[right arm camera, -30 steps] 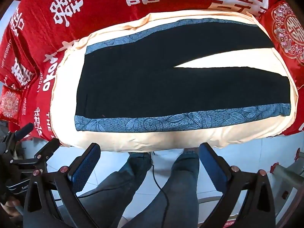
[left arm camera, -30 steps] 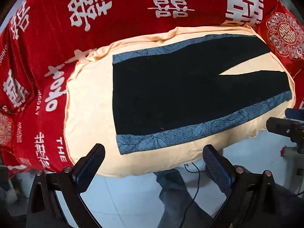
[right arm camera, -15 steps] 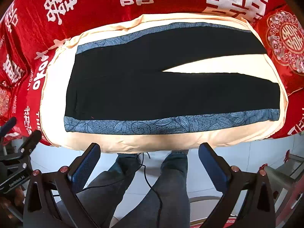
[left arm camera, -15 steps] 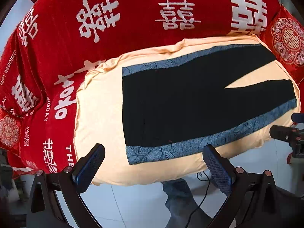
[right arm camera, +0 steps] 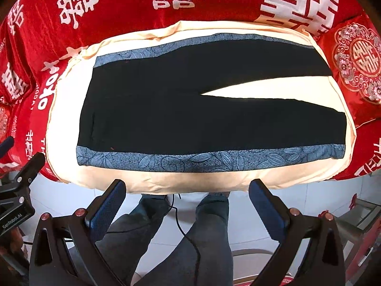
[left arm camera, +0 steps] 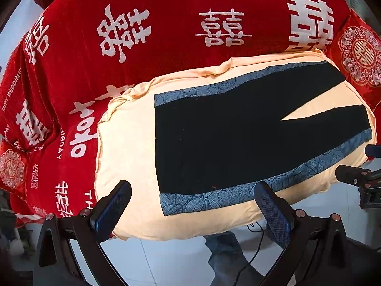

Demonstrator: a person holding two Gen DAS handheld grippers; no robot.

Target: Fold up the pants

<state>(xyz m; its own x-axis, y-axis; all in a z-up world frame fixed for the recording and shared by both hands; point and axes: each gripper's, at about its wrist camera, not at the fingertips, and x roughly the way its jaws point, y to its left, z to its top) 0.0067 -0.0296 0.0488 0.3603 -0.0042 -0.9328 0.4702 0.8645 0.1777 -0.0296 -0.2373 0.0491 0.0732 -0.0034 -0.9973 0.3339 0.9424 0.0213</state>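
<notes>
Our left gripper (left arm camera: pixel 193 205) and right gripper (right arm camera: pixel 188 202), both spread wide and empty, hover near the pants (right arm camera: pixel 190 104), which lie lengthwise left to right, waistband at the left.

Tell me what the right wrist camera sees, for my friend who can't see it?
Black pants with blue leafy side stripes lie flat, unfolded, on a cream cushion over a red blanket. The right gripper hangs open below, holding nothing.
</notes>
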